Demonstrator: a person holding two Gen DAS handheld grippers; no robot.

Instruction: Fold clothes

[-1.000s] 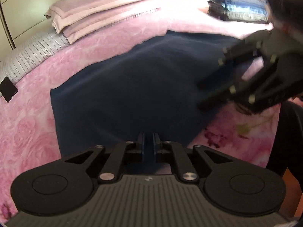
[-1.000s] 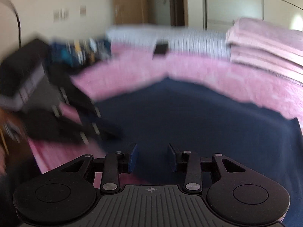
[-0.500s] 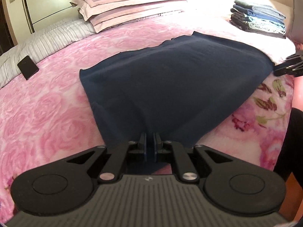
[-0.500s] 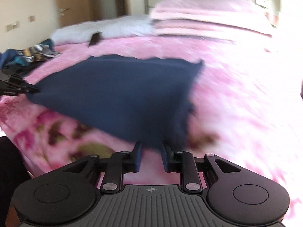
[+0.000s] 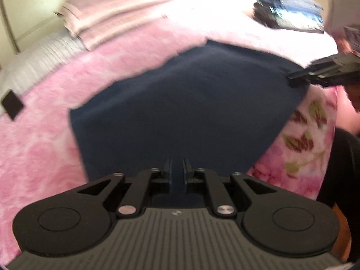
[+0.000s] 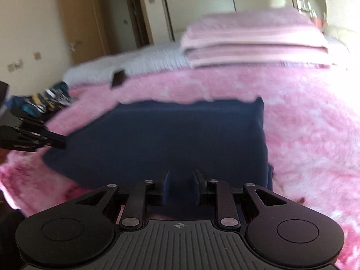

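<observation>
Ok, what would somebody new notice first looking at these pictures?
The dark blue cloth spread across the pink bedspread, pinched at its near edge by the left gripper and the right gripper. Behind it, folded pink blankets are stacked near the head of the bed.

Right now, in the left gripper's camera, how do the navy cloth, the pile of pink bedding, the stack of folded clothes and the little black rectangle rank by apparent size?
1. Navy cloth
2. Pink bedding pile
3. Folded clothes stack
4. Black rectangle

The bedding and the stack lie farther away, so their true sizes are uncertain.

Left hand-held gripper (image 5: 177,168) clamped; right hand-held gripper (image 6: 181,181) clamped wider.
</observation>
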